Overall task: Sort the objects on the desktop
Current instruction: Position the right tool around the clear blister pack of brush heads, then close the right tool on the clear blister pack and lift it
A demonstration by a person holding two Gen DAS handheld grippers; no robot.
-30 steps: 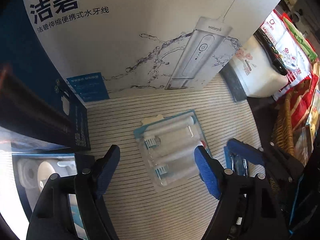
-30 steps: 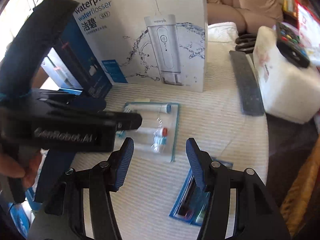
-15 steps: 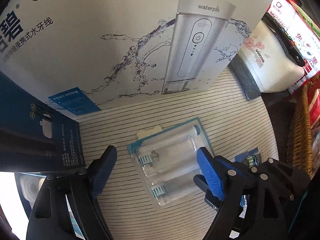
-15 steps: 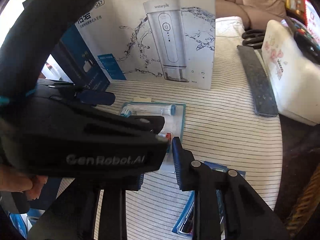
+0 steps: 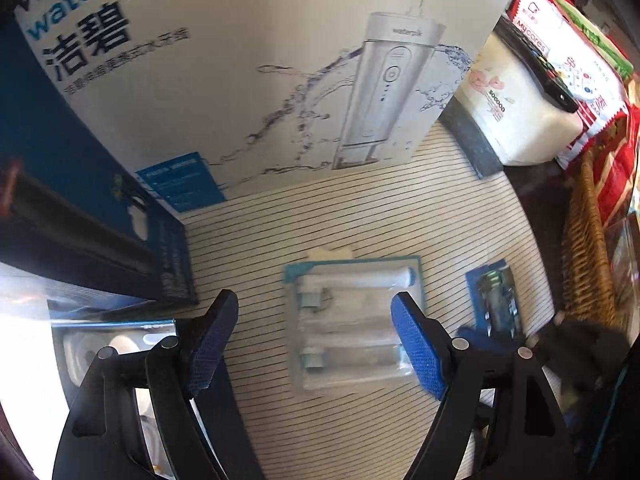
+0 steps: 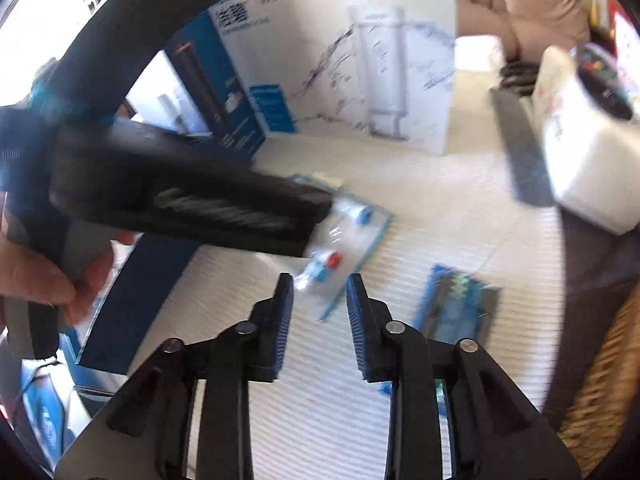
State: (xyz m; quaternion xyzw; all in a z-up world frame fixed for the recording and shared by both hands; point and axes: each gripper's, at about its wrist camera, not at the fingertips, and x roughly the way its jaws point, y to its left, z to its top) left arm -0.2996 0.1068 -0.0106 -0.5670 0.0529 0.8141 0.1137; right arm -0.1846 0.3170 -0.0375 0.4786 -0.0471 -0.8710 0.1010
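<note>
Clear brush-head blister pack [image 5: 352,328] lies flat mid-tablecloth [image 5: 360,216]; a smaller blue blister pack [image 5: 496,296] lies beside it, nearer the cloth's edge.

A striped cloth [image 5: 360,220] covers the desk; a wicker basket [image 5: 588,240] of red snack packets [image 5: 616,168] sits off its right edge, a beige sofa [image 6: 532,0] beyond.

so the right gripper [image 6: 319,322] that was jammed up against the left gripper [image 5: 314,340] half a second back has pulled clear toward the small blue pack [image 6: 456,308], fingers narrower than a second ago and opening with nothing between them
</note>
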